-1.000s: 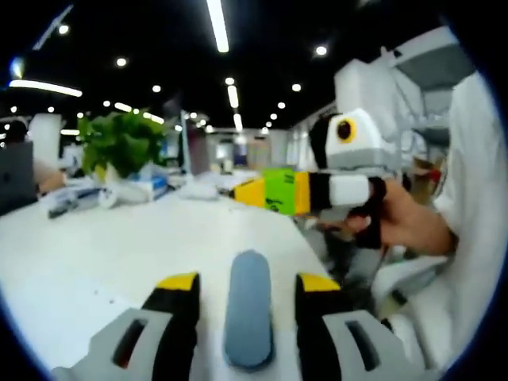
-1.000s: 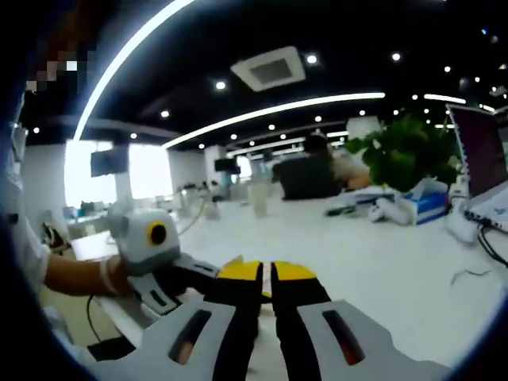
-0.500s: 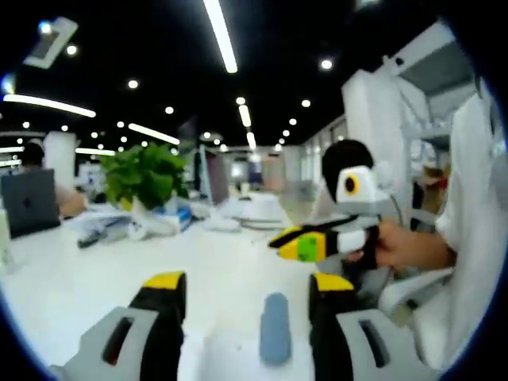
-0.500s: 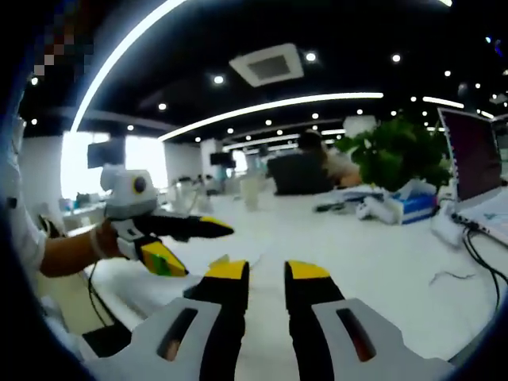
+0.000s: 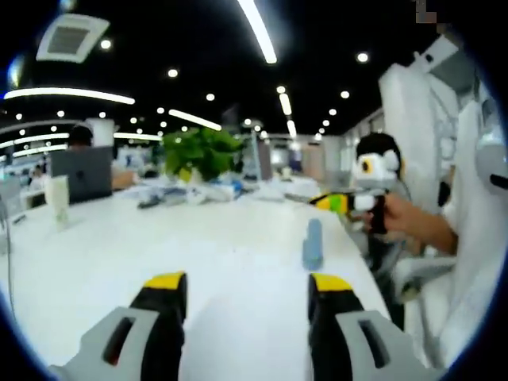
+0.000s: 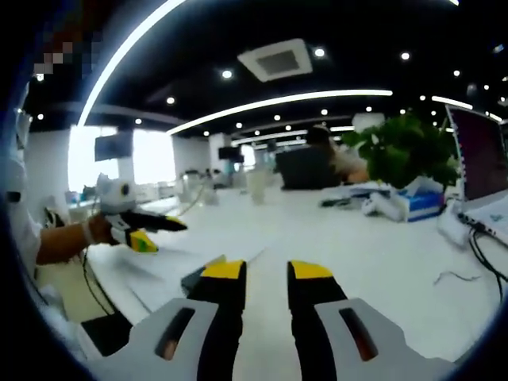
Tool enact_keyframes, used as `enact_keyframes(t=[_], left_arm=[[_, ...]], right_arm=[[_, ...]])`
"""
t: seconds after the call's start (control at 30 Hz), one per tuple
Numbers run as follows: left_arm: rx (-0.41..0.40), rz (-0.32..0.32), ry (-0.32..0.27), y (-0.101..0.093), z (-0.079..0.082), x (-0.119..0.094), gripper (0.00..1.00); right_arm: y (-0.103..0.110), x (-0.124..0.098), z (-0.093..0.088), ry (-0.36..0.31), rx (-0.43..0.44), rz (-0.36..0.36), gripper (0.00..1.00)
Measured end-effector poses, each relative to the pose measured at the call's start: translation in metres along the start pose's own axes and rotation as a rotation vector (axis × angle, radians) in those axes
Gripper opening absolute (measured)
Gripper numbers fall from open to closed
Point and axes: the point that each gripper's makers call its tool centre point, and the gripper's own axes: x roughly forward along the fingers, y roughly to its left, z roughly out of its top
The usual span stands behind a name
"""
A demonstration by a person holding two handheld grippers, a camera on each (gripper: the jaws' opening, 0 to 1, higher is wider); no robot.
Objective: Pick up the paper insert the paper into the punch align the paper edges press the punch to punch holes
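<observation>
The blue-grey punch (image 5: 313, 244) lies on the white table (image 5: 119, 254), well ahead of my left gripper (image 5: 247, 282) and right of its midline. That gripper is open and holds nothing. In the left gripper view a hand holds my right gripper (image 5: 337, 202) past the punch at the table's right edge. In the right gripper view my right gripper (image 6: 267, 270) is open and holds nothing, and a grey corner of the punch (image 6: 197, 278) peeks from behind its left jaw. The left gripper (image 6: 163, 236) hangs at the left with its jaws spread. A white sheet of paper (image 6: 159, 274) seems to lie near the table edge, faint against the table.
A green plant (image 5: 202, 152), a blue tissue box (image 6: 421, 205) and a paper cup (image 5: 56, 193) stand at the far side of the table. A laptop (image 6: 476, 159) and cables (image 6: 476, 246) sit at the right. A person sits at another laptop (image 5: 86, 171).
My right gripper's jaws went from shut to open. The left jaws spread wider. The left camera drew back, so the punch, once close between the left jaws, now lies farther ahead. The grippers moved apart.
</observation>
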Motion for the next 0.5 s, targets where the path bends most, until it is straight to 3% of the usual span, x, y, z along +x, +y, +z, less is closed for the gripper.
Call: enact_keyframes(t=[0.1,0.23,0.33,0.5], left_arm=[[0.005,-0.011,0.019,-0.002,-0.009,-0.006,0.61],[-0.01,-0.04,0.029,-0.007,-0.019,-0.006,0.61],[-0.007,-0.062,0.038,-0.011,-0.026,-0.005,0.6],[0.006,-0.08,0.049,-0.015,-0.028,-0.004,0.59]], right_arm=[[0.0,-0.001,-0.003,0.035,-0.081,0.04,0.24],[0.008,0.0,-0.012,0.111,-0.181,0.177,0.29],[0.004,0.001,-0.021,0.171,-0.28,0.219,0.31],[0.022,0.002,-0.017,0.132,-0.209,0.43,0.32]])
